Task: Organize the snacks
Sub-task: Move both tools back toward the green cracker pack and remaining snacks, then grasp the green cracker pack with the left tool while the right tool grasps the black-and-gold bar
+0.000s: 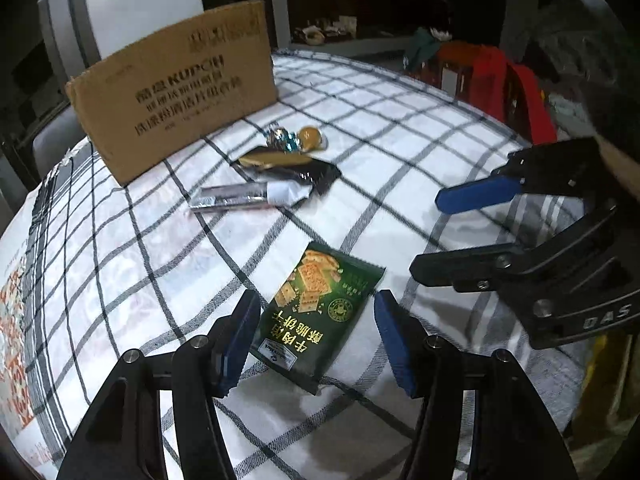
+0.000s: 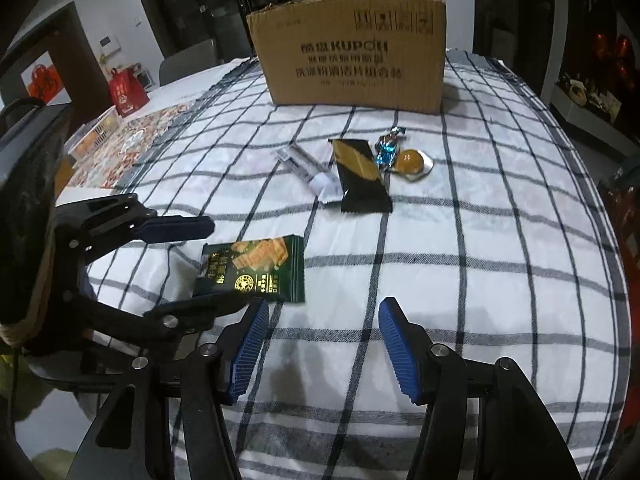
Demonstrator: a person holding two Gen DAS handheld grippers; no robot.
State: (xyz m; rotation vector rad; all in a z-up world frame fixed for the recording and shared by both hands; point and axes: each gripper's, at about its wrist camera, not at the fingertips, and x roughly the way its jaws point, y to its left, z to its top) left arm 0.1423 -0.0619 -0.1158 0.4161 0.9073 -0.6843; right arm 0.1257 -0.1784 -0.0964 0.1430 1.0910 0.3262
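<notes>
A green cracker packet (image 1: 316, 308) lies flat on the checked tablecloth (image 1: 380, 128). My left gripper (image 1: 316, 332) is open, its pads on either side of the packet's near end, and it shows from the side in the right wrist view (image 2: 208, 260). My right gripper (image 2: 322, 340) is open and empty over bare cloth, right of the packet (image 2: 256, 272), and it shows in the left wrist view (image 1: 432, 236). Farther off lie a silver bar (image 1: 248, 196), a black and gold packet (image 1: 292, 168), a blue candy (image 1: 284, 138) and a gold candy (image 1: 312, 136). A cardboard box (image 1: 176, 88) stands behind them.
In the right wrist view, a red bag (image 2: 126, 94) and a basket (image 2: 94, 134) sit on a patterned cloth at the far left. In the left wrist view, red items (image 1: 504, 88) stand at the table's far right edge. A chair back (image 2: 188, 62) stands behind the table.
</notes>
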